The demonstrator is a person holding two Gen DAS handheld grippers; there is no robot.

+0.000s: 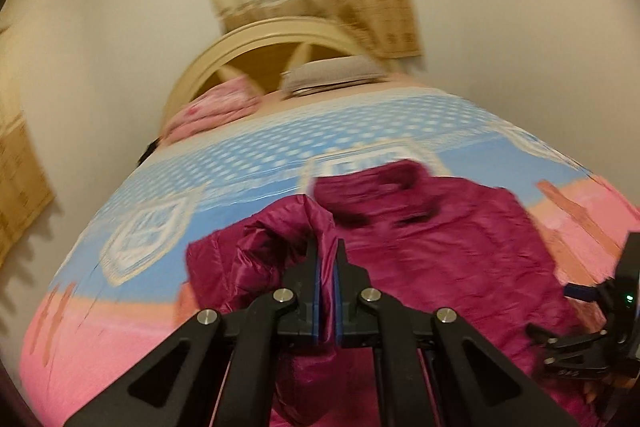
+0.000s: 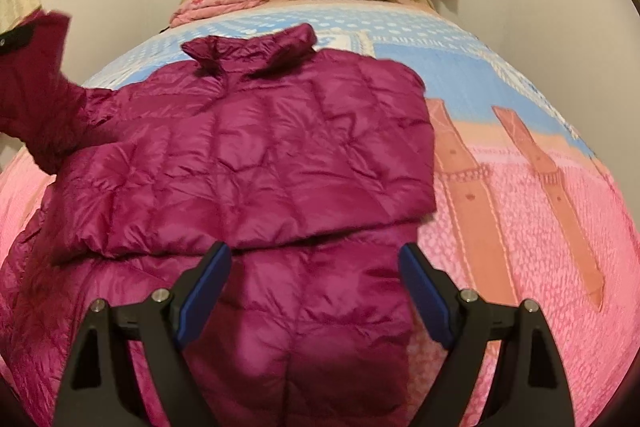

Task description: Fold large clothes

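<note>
My left gripper (image 1: pixel 325 247) pinches the sleeve (image 1: pixel 256 247) | jacket (image 2: pixel 256 147) body lies right | right gripper (image 2: pixel 316 267) gapes wide, empty

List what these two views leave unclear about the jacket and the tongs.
- Jacket hem: cut off by the bottom edge, both views.
- Left sleeve cuff: hidden between the shut left tongs, left wrist view.
- Jacket front: faces down or folded under, unseen.
- Right tongs: contact with the jacket unclear.
</note>
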